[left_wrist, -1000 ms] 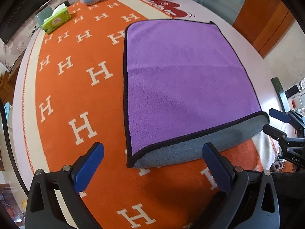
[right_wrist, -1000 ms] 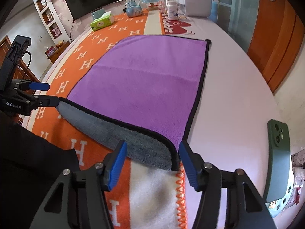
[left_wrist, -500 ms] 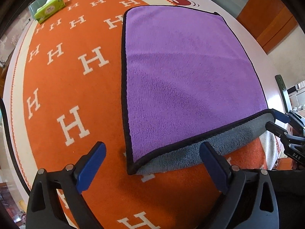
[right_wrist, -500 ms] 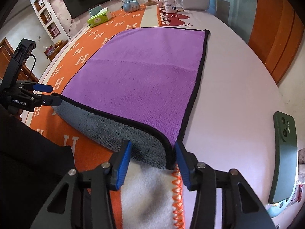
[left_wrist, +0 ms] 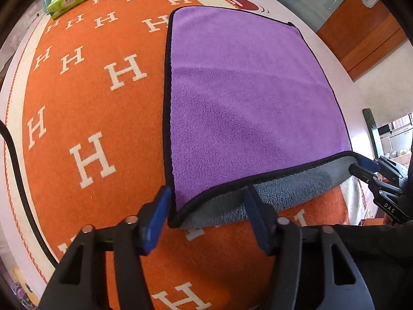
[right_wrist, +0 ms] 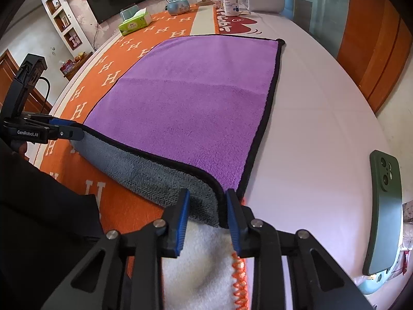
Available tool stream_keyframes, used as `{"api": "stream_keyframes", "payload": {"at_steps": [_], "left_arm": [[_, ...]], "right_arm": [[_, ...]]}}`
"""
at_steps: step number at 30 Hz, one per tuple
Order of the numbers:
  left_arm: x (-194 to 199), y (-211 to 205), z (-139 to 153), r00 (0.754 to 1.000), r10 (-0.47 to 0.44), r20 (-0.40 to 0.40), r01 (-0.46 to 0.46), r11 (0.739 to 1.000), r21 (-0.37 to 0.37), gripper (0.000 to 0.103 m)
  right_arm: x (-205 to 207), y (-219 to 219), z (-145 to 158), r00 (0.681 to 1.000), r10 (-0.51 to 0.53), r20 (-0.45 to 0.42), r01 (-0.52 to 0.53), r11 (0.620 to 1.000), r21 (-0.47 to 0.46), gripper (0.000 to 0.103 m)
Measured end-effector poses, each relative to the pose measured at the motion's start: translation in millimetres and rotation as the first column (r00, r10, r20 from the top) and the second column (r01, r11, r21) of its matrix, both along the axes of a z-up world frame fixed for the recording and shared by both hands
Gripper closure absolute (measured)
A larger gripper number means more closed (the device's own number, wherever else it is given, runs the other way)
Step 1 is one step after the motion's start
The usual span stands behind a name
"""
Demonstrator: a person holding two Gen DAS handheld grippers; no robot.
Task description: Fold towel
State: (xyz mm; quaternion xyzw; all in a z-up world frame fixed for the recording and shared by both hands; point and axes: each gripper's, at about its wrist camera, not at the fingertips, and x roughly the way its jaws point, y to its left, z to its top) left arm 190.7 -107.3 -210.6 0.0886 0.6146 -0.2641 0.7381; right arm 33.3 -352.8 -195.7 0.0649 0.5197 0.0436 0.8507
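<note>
My left tongs (left_wrist: 207,201) stand partly apart, the blue pads (left_wrist: 155,219) bracketing the near left corner of the towel (left_wrist: 245,90). The left pad sits just beside the black hem; the right pad overlaps the grey underside of the near edge. I cannot tell from this view whether either pad presses the cloth.

My right tongs (right_wrist: 207,206) are narrower, with the blue pads (right_wrist: 183,219) set on either side of the near right corner of the towel (right_wrist: 196,98). The grey underside and black hem fill the gap between them. Contact looks likely on both pads, but a firm clamp is not confirmed.

Towel position: purple face up, lying flat on the desk (right_wrist: 309,118), its left part over the orange blanket (left_wrist: 85,98) with white H letters. The near edge is lifted and curled, showing the grey underside along its whole width between both tongs.

Other items:
- Green phone (right_wrist: 384,206), face down on the desk, to the right of the towel and apart from it.
- Green tissue pack (right_wrist: 135,22) at the far left of the blanket.
- White pill bottle (right_wrist: 231,2) and a snow globe (right_wrist: 178,0) at the far end of the desk.
</note>
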Motion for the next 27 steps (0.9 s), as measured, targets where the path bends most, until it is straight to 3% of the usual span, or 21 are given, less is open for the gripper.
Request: {"api": "stream_keyframes", "payload": {"at_steps": [7,16,20,27], "left_arm": [[-1.6,16.4,10.6,1.000,0.003,0.013,-0.003,1.000,-0.024,0.052],[-2.3,19.1,14.5,1.000,-0.004,-0.001,0.004,1.000,-0.026,0.074],[1.4,18.3,11.8,1.000,0.004,-0.018,-0.004,1.000,-0.012,0.090],[2.1,17.5,8.4,1.000,0.003,-0.025,-0.003,1.000,0.009,0.094]], "right_arm": [[-0.5,0.2,0.5,1.000,0.001,0.000,-0.001,1.000,0.000,0.077],[-4.1,0.3,2.4,1.000,0.004,0.004,-0.004,1.000,0.002,0.078],[-4.4,0.0,2.9,1.000,0.002,0.001,-0.002,1.000,0.003,0.084],[-3.5,-0.2,3.8,1.000,0.001,0.001,-0.001,1.000,0.003,0.096]]}}
